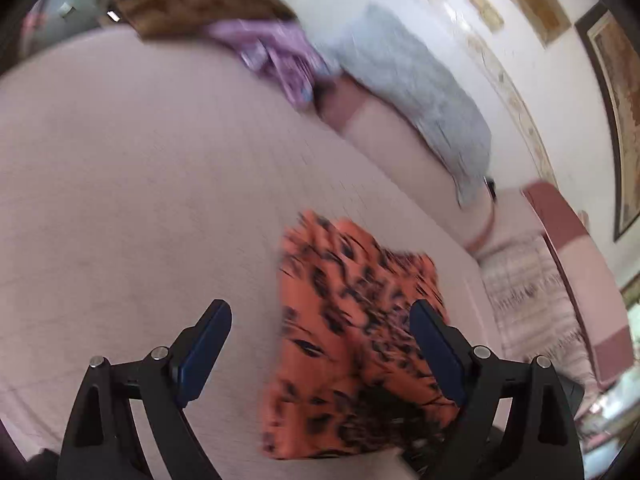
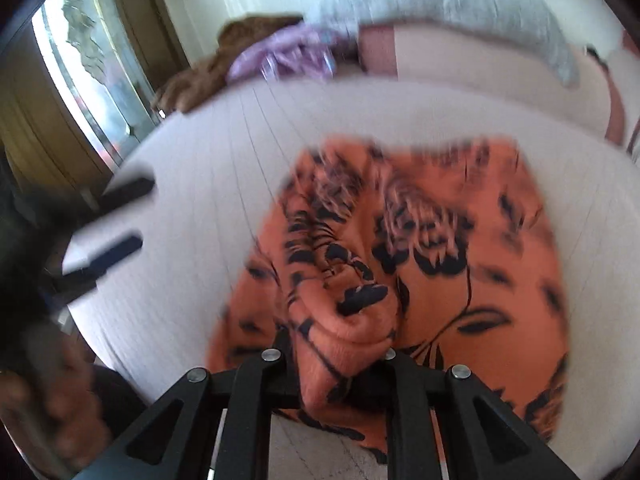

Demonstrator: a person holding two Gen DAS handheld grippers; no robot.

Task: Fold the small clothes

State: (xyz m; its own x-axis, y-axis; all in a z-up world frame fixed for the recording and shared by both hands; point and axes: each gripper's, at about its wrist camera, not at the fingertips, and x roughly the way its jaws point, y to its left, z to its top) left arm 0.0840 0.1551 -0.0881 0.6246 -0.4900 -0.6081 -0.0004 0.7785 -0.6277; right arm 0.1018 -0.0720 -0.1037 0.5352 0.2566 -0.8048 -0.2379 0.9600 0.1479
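Note:
An orange garment with a black floral print lies on the pale pink bed cover. My right gripper is shut on a bunched fold of that garment, which bulges up between its jaws. In the left wrist view the same garment lies to the right of centre, and my left gripper is open and empty above the bed, with its right finger over the cloth. The left gripper also shows blurred at the left of the right wrist view.
A purple garment and a brown one are heaped at the far end of the bed. A grey pillow leans on the white wall. A patterned cloth lies at the right edge. A window is at the left.

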